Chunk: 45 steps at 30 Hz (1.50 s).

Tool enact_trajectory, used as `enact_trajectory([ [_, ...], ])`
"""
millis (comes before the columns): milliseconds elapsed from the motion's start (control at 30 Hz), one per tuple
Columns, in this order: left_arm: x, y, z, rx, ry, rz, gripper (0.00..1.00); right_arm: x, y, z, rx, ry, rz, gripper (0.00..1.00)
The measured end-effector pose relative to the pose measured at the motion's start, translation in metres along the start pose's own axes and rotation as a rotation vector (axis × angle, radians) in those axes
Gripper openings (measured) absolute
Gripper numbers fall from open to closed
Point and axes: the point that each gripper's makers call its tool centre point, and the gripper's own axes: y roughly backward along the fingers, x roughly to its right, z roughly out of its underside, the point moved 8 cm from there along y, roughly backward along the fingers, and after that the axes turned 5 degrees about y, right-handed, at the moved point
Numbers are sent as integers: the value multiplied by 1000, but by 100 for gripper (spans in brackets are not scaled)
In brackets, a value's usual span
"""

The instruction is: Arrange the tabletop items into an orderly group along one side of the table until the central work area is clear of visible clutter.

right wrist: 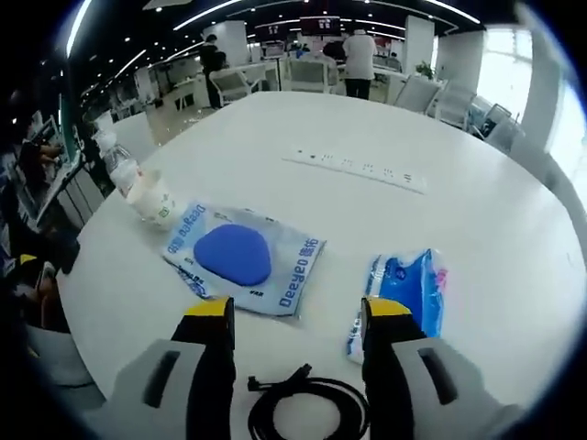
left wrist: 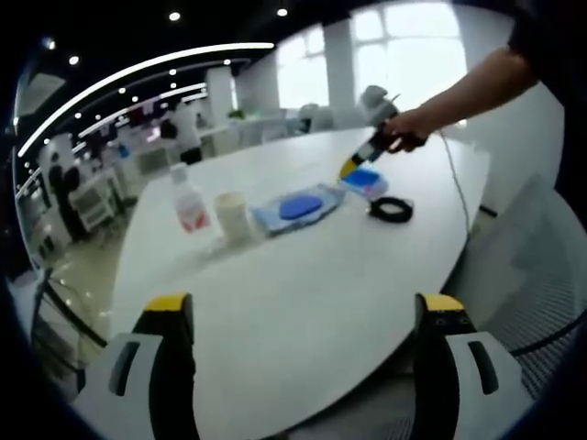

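Observation:
On the white table (left wrist: 303, 284) a clear bottle with a red label (left wrist: 189, 205), a white cup (left wrist: 230, 216), a flat packet with a blue pad (left wrist: 299, 208), a blue tissue pack (left wrist: 363, 181) and a coiled black cable (left wrist: 391, 210) lie in a row. My left gripper (left wrist: 303, 321) is open over bare table, well short of them. My right gripper (right wrist: 295, 316) is open, hovering above the table between the packet (right wrist: 240, 257) and the tissue pack (right wrist: 404, 289), with the cable (right wrist: 307, 408) between its jaws lower down. It also appears as the other gripper (left wrist: 367, 147) held by a hand.
A white power strip (right wrist: 353, 168) lies further across the table (right wrist: 459, 137). The bottle (right wrist: 119, 167) and cup (right wrist: 156, 202) stand near the table's left edge in the right gripper view. Office chairs, desks and people stand beyond the table. A thin cord (left wrist: 456, 183) runs off the table edge.

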Motion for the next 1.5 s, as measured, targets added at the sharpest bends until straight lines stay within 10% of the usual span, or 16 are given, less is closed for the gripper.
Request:
enact_trajectory([
  [700, -3, 2, -1, 20, 17, -19, 100, 35, 21, 15, -40, 28, 68, 73],
  [1500, -4, 2, -3, 46, 6, -25, 99, 73, 13, 26, -83, -37, 98, 64],
])
